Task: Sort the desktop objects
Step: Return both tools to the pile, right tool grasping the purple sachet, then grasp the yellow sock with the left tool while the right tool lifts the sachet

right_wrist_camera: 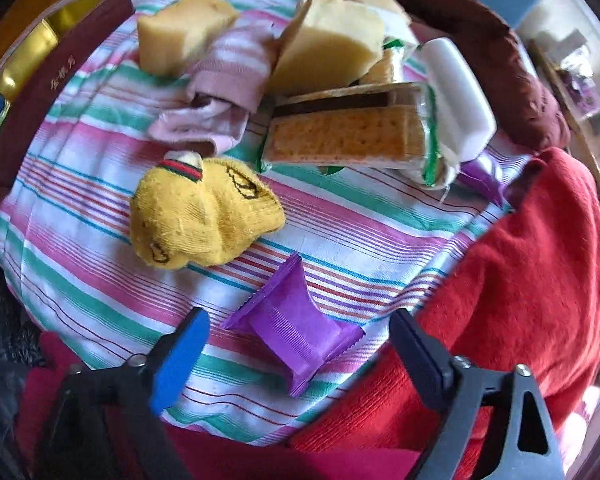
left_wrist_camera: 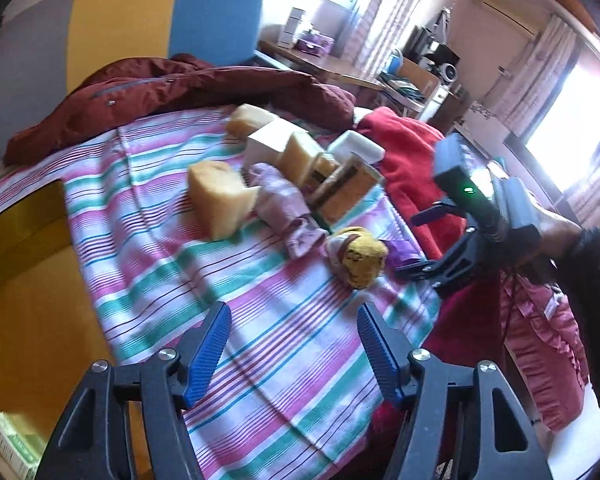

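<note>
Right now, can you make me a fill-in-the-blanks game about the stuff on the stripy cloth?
1. The balled-up sock near the purple piece is ____ in colour.
2. The purple piece lies between the right tongs, which are ____.
3. The blanket bunched up beside the stripy cloth is ____.
4. The left tongs hold ____.

Missing words: yellow; open; red; nothing

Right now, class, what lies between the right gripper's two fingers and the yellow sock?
In the right wrist view, the purple plastic spool lies on the striped cloth, just ahead of the open right gripper; beyond it, bare cloth runs to the yellow sock.
</note>
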`<state>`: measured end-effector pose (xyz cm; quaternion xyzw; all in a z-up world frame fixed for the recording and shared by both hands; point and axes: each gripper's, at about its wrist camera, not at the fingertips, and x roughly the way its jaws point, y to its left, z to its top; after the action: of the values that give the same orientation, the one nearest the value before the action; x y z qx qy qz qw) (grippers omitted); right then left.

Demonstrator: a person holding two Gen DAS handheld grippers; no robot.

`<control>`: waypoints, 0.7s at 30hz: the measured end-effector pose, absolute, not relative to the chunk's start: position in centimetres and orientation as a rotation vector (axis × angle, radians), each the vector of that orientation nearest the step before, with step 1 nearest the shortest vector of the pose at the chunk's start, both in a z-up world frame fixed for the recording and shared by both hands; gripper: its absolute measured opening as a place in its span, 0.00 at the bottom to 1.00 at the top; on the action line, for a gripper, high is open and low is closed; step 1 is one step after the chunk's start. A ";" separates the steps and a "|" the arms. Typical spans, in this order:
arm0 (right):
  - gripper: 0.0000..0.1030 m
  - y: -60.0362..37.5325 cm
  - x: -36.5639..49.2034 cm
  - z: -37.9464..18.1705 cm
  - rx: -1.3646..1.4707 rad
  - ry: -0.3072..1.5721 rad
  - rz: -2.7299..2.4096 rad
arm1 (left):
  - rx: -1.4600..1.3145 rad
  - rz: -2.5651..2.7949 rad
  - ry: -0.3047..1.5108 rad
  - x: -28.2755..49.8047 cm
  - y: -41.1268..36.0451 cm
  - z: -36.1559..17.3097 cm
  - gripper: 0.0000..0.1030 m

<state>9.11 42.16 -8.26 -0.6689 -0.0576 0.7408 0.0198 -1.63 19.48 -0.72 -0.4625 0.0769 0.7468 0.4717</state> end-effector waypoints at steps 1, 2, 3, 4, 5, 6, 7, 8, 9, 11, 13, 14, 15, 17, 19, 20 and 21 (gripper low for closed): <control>0.78 42.3 9.0 -8.6 -2.104 -0.175 2.288 | -1.124 1.810 0.189 -1.5 19.9 -0.7 0.62; 0.76 42.5 8.9 -8.9 -2.125 -0.164 2.279 | -1.117 1.797 0.193 -1.4 20.4 -0.6 0.62; 0.72 42.6 8.9 -9.1 -2.149 -0.147 2.275 | -1.112 1.789 0.201 -1.3 21.0 -0.7 0.62; 0.69 42.7 8.9 -9.3 -2.168 -0.141 2.276 | -1.111 1.782 0.204 -1.2 21.5 -0.7 0.62; 0.67 42.7 8.9 -9.4 -2.179 -0.145 2.270 | -1.110 1.761 0.204 -1.1 22.1 -0.9 0.62; 0.57 42.7 8.9 -9.6 -2.191 -0.149 2.261 | -1.112 1.751 0.203 -1.0 22.5 -1.0 0.62; 0.44 42.6 8.9 -9.7 -2.196 -0.159 2.255 | -1.115 1.738 0.205 -1.0 23.1 -1.2 0.61; 0.41 42.8 9.0 -9.8 -2.197 -0.144 2.257 | -1.118 1.725 0.210 -0.9 23.6 -1.4 0.60; 0.39 42.9 9.1 -9.7 -2.190 -0.128 2.267 | -1.118 1.714 0.215 -0.8 24.2 -1.7 0.56; 0.36 43.5 9.3 -9.3 -2.145 -0.069 2.292 | -1.120 1.691 0.227 -0.7 25.5 -2.2 0.55; 0.36 43.9 9.6 -8.8 -2.102 -0.025 2.323 | -1.127 1.681 0.242 -0.6 26.6 -2.7 0.55; 0.35 44.1 9.7 -8.5 -2.078 -0.001 2.340 | -1.126 1.678 0.249 -0.5 27.0 -2.9 0.55; 0.34 44.2 9.8 -8.3 -2.063 0.012 2.348 | -1.127 1.679 0.262 -0.4 27.6 -3.2 0.55; 0.34 44.6 10.1 -7.8 -2.017 0.056 2.376 | -1.129 1.675 0.273 -0.4 28.5 -3.7 0.55; 0.34 45.1 10.4 -7.4 -1.971 0.102 2.389 | -1.147 1.673 0.281 -0.5 29.4 -4.2 0.55; 0.34 45.3 10.5 -7.2 -1.948 0.123 2.396 | -1.153 1.666 0.279 -0.6 29.8 -4.5 0.55; 0.34 45.6 10.7 -6.9 -1.916 0.151 2.403 | -1.156 1.668 0.282 -0.6 30.1 -4.7 0.55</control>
<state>10.66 45.63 -6.87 -0.6224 0.0490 0.7805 0.0320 -0.61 30.14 -4.66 -0.4820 0.1178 0.6956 0.5196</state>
